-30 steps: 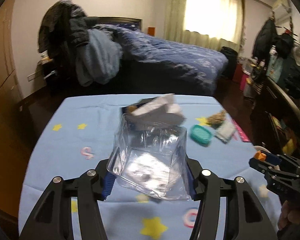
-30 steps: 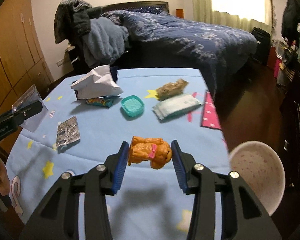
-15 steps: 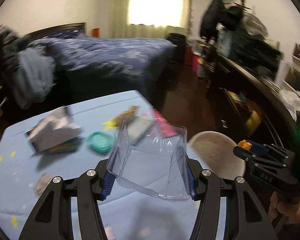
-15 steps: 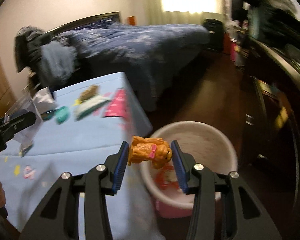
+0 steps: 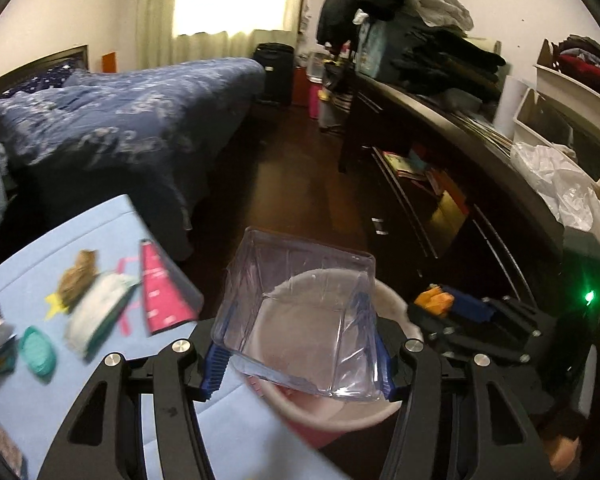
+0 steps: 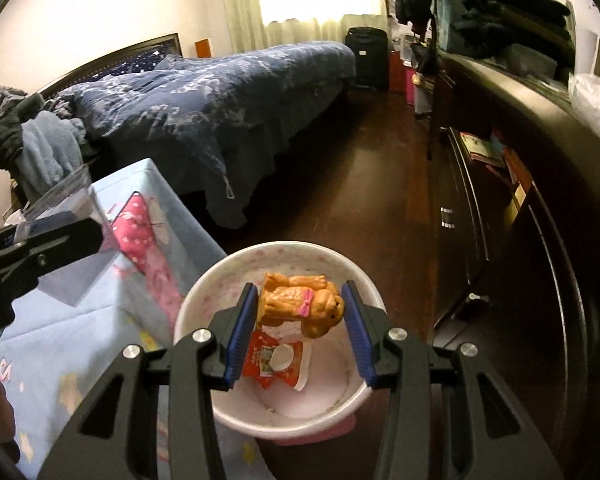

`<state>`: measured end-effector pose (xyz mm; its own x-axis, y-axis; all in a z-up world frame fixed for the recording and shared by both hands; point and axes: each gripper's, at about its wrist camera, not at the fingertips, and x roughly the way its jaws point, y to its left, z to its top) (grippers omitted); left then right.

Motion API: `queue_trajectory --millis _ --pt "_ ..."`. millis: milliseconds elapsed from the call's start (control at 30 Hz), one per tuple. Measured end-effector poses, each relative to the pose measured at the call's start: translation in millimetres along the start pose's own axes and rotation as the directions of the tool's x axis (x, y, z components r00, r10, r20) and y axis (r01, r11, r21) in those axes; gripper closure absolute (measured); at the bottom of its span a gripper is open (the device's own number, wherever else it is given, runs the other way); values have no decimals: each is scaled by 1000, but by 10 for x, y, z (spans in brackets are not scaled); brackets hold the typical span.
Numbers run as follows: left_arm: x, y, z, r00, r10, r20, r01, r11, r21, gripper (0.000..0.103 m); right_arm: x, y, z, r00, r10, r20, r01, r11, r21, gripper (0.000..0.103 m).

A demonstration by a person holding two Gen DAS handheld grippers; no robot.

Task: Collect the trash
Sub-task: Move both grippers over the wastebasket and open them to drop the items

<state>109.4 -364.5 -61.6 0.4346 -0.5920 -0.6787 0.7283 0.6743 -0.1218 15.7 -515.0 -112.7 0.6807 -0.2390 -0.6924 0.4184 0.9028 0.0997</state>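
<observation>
Bedroom, dark floor; bin (image 6: 278, 336) lower centre beside counter (image 6: 80, 320). Right claw (image 6: 300, 316) grips toy dog (image 6: 300, 304) above bin, ready to drop. Left claw (image 5: 300, 344) clamps clear box (image 5: 296, 320) over bin rim, same purpose.

No readable text anywhere. Print on the red snack wrapper (image 6: 274, 360) in the bin is too blurred. Marks on the pink strip (image 5: 160, 296) are illegible.

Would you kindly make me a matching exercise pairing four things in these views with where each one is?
Things:
1. orange dog
2. clear box
3. red wrapper
4. teal lid

Places:
A. on the tablecloth
B. in the bin
C. between the left gripper's pads
D. between the right gripper's pads

Pairs: 1-D, 2-C, 3-B, 4-A
</observation>
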Motion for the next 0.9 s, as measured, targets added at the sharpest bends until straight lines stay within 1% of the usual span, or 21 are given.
queue_trajectory --millis 33,133,233,300,467,533,667,800,867,900 --pt "42 -26 17 1000 -3 -3 3 1000 2 44 42 -10 6 1000 -2 -5 2 1000 5 59" --pt "105 -74 49 1000 -2 4 2 1000 6 36 138 -49 15 1000 0 -12 0 1000 13 59" --pt "152 -70 72 1000 -7 -1 7 1000 0 33 207 -58 12 1000 0 -22 0 1000 13 58" --pt "160 -50 86 1000 -8 -2 8 1000 -9 28 240 -60 17 1000 5 -25 -4 1000 19 58" --pt "115 -17 121 1000 -3 14 3 1000 -16 25 253 -28 18 1000 4 -23 -4 1000 15 57" --pt "55 18 117 1000 1 24 -1 1000 -21 24 245 -25 22 1000 5 -20 -5 1000 14 53" --pt "-101 142 67 999 21 41 -19 999 -41 21 174 59 30 1000 14 -10 -14 1000 2 51" --pt "-356 346 -59 995 85 60 -81 995 -66 17 53 227 39 999 40 -3 -40 999 -21 47" --pt "-496 473 -142 988 142 66 -137 988 -77 13 -30 369 50 998 62 3 -62 997 -46 44" --pt "-584 564 -198 981 179 70 -173 981 -84 12 -79 471 50 997 78 9 -77 995 -65 43"
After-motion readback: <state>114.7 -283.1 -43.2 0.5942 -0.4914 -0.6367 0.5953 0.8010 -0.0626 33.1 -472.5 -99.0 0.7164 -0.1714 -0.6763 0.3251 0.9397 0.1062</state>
